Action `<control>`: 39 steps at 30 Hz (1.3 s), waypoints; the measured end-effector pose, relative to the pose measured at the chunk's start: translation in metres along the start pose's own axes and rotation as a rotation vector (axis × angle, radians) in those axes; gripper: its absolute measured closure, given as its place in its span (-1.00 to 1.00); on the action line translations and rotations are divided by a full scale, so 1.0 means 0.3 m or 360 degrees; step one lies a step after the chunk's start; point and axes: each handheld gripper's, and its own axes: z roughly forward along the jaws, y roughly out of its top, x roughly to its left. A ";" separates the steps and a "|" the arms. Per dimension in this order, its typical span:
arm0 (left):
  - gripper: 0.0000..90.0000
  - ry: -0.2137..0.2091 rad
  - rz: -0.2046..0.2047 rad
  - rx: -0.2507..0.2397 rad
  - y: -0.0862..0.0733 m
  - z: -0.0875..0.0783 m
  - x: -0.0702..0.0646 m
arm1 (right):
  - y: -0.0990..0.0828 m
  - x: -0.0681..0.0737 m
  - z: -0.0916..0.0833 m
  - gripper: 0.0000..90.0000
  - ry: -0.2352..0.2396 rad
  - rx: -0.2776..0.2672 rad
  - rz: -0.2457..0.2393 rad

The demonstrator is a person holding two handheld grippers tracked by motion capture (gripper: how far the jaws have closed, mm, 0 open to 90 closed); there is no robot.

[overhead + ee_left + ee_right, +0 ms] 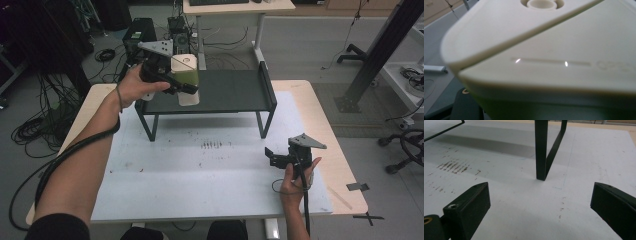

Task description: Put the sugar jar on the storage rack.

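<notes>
1. Forearm and left hand [131,89] of the person, entering the high view from the bottom edge at about 7 o'clock and reaching toward 11 o'clock; a black cable trails along the sleeve.
2. Left gripper [186,88], black, two-jaw, with a grey three-cornered plate on top. Jaws clamped on the cream-white, rounded-square plastic container [185,79] with a pale green lower band and a flat lid bearing a round recess. In the left gripper view its lid and wall [554,57] sit hard against the lens.
3. Container, location: at the left end of the black metal shelf rack [235,92], about 11 o'clock on the table. Whether its base touches the rack deck or hangs just above it cannot be told.
4. Right gripper [276,158], black, same pattern, held in the right hand [296,179] at about 4 o'clock on the table. Jaws spread wide with nothing between them, low over the white table sheet [529,215], facing a black rack leg [541,150].
5. Step in hand, judged: carrying or placing the container at the rack's left end, one-handed.
6. Next move, judged: settle the container level on the deck, clear of the left edge, before letting the jaws part; a tilted base could tip it off the rim. The right gripper is free to steady it.
</notes>
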 end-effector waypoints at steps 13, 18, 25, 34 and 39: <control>-0.36 0.0036 -0.0032 0.0039 0.023 0.108 0.108 | 0.002 0.005 0.001 -0.94 0.0000 0.0008 -0.0019; -0.36 0.0020 -0.0057 0.0055 0.007 0.153 0.129 | 0.002 0.005 0.002 -0.94 0.0002 0.0009 -0.0023; -0.36 0.0018 -0.0090 0.0073 -0.027 0.201 0.149 | 0.003 0.005 0.004 -0.94 0.0002 0.0014 -0.0031; -0.36 0.0007 -0.0131 0.0088 -0.074 0.225 0.161 | 0.003 0.006 0.005 -0.94 0.0003 0.0017 -0.0033; -0.36 0.0007 -0.0136 0.0079 -0.076 0.228 0.163 | 0.003 0.007 0.004 -0.94 0.0001 0.0018 -0.0033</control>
